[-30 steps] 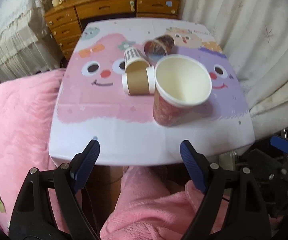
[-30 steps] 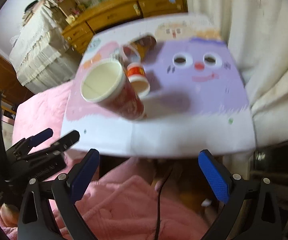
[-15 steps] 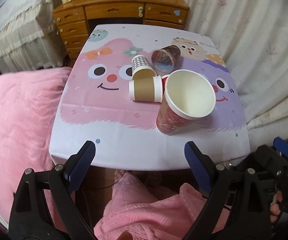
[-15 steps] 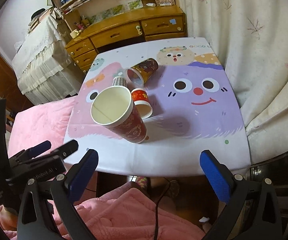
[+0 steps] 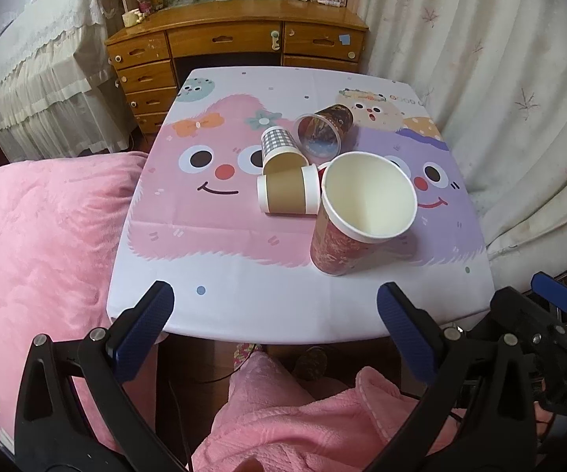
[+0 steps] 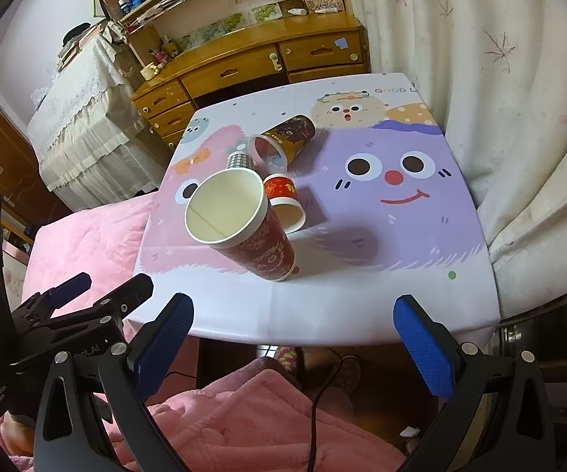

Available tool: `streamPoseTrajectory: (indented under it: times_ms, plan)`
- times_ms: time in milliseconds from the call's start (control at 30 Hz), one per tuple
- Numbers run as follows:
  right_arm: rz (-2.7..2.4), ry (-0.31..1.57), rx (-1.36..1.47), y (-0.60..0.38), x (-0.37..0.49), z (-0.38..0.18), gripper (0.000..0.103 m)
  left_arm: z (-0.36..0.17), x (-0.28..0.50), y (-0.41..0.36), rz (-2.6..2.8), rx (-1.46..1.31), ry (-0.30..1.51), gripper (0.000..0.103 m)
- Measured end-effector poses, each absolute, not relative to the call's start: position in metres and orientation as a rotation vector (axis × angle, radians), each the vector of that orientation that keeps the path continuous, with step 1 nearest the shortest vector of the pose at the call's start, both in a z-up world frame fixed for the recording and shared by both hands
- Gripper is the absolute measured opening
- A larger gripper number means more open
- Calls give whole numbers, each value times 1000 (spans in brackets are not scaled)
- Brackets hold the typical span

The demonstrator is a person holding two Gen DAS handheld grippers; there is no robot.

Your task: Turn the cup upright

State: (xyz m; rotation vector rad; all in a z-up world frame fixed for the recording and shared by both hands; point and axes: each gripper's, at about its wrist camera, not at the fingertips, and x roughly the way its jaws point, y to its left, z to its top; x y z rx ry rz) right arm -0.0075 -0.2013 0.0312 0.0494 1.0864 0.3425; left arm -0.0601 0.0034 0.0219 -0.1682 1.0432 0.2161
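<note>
A large red paper cup [image 5: 346, 236] [image 6: 259, 247] stands upright near the table's front edge, mouth up and empty. Behind it lie several cups on their sides: a brown cup [image 5: 287, 195], a checked cup [image 5: 277, 143] [image 6: 240, 160], a dark clear-rimmed cup [image 5: 324, 129] [image 6: 283, 139], and a small red cup [image 6: 283, 198]. My left gripper [image 5: 275, 314] is open and empty, below the table's front edge. My right gripper [image 6: 291, 322] is open and empty, also in front of the table.
The small table [image 5: 244, 306] has a cartoon cloth. A pink blanket [image 5: 39, 228] lies left and below. A wooden dresser [image 5: 240, 43] stands behind the table. White curtains [image 5: 519, 90] hang on the right.
Both grippers have drawn back and up from the table. The red cup stays upright where it was, and more of the room shows.
</note>
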Motion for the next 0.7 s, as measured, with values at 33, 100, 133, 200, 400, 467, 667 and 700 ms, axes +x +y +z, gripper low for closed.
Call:
streamPoseTrajectory:
  times_ms: [33,100,133,200,400,467,667,700]
  plan:
    - [343,1083,48,-201,-6,29,102,22,-60,3,216,-165,1043,102]
    - [346,1075,45,-199,-5,29,102,22,-60,3,212,-167,1045,102]
    - [345,1076,44,-199,-4,28,102,21,-60,3,214,-167,1049,102]
    - [349,1077,50,-199,-4,28,102,21,-60,4,214,-173,1051,102]
    - [356,1097,45,-192,0,22,102,19,-62,7,220,-194,1057,102]
    - [357,1103,47,-191,1,20,102,17,-62,8,218,-199,1062,102]
    - [347,1113,51,-191,2,16,102,16,-61,7,216,-197,1063,102]
    - [345,1112,53,-192,2,16,102,15,-61,7,215,-196,1064,102]
